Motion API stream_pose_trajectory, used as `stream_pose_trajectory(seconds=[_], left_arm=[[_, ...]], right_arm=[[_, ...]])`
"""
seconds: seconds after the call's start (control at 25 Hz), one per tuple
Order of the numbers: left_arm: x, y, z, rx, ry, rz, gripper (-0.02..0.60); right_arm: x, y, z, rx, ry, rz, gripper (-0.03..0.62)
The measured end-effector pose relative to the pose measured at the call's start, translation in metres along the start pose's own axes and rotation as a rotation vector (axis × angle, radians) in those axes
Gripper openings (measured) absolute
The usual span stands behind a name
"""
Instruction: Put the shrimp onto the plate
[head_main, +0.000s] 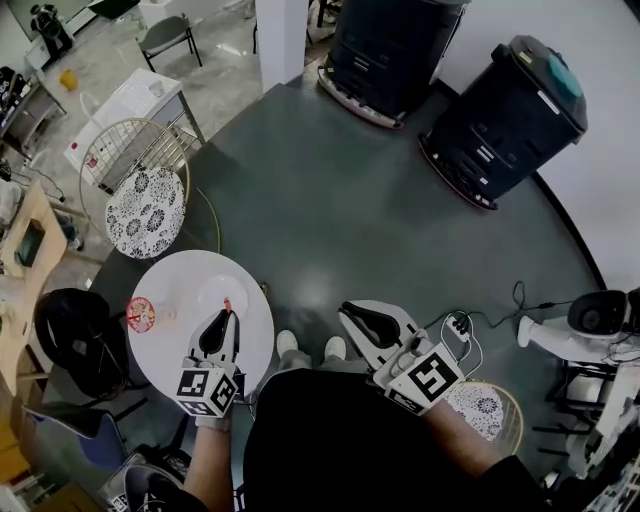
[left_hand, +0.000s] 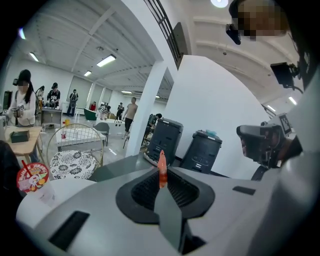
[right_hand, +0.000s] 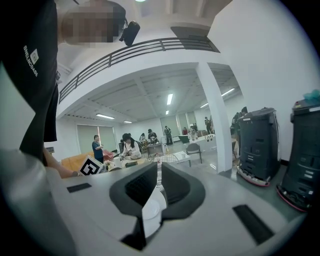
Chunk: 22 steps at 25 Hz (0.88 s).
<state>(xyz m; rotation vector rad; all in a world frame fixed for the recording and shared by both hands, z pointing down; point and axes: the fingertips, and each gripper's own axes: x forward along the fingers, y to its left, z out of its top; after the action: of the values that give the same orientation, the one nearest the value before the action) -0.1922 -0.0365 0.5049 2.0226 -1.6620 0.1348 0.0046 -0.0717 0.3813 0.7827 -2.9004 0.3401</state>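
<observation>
A small orange-red shrimp (left_hand: 161, 165) stands upright between the jaws of my left gripper (left_hand: 161, 175), which is shut on it. From the head view this gripper (head_main: 228, 314) hangs over the round white table (head_main: 170, 272). The shrimp (head_main: 228, 304) shows as a red speck at its tip, beside the near edge of a white plate (head_main: 212, 292). My right gripper (head_main: 346, 311) is off the table over the grey floor, to the right. In its own view the right gripper (right_hand: 158, 174) holds nothing, and only a thin slit shows between its jaws.
A red-printed round lid or cup (head_main: 140, 313) sits on the table's left side. A wire chair with a patterned cushion (head_main: 146, 210) stands behind the table and a black seat (head_main: 75, 335) to its left. Two black bins (head_main: 505, 120) stand far right. A cabled power strip (head_main: 458, 325) lies on the floor.
</observation>
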Motion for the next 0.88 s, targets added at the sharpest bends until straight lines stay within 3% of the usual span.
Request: stream_pose_trajectory(seconds=[0.88], left_arm=[[0.073, 0.091, -0.100, -0.063, 0.285, 0.009, 0.052]], right_arm=[[0.053, -0.009, -0.016, -0.016, 0.156, -0.018, 0.035]])
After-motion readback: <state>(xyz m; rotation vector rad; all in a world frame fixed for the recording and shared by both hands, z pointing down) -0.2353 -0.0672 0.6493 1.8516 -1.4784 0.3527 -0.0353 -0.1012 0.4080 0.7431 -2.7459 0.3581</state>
